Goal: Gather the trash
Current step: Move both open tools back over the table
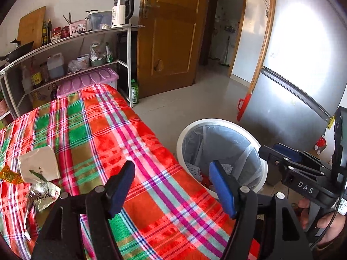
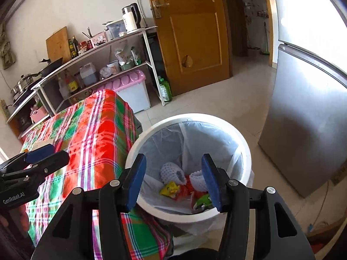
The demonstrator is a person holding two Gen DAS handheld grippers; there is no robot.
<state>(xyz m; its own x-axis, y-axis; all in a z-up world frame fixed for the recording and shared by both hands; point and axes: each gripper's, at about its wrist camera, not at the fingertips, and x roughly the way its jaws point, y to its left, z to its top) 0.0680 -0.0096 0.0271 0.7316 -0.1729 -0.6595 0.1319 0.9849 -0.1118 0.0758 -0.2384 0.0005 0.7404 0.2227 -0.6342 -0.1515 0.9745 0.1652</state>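
Observation:
A white trash bin (image 2: 246,151) with a clear liner stands on the floor beside the table; it also shows in the left wrist view (image 1: 181,138). Inside lie white foam nets (image 2: 171,172), a yellow wrapper (image 2: 170,189) and red and green wrappers. My right gripper (image 2: 173,179) is open and empty above the bin's near rim. My left gripper (image 1: 171,184) is open and empty above the plaid tablecloth (image 1: 108,140). On the cloth at the left lie a white torn paper piece (image 1: 40,165), a gold wrapper (image 1: 9,175) and a silver foil wrapper (image 1: 41,195).
A metal shelf rack (image 1: 71,49) with bottles, a kettle and a pink-lidded box stands behind the table. A wooden door (image 1: 173,32) is at the back. A steel fridge (image 1: 292,86) stands right of the bin. A green bottle (image 2: 165,90) sits on the floor.

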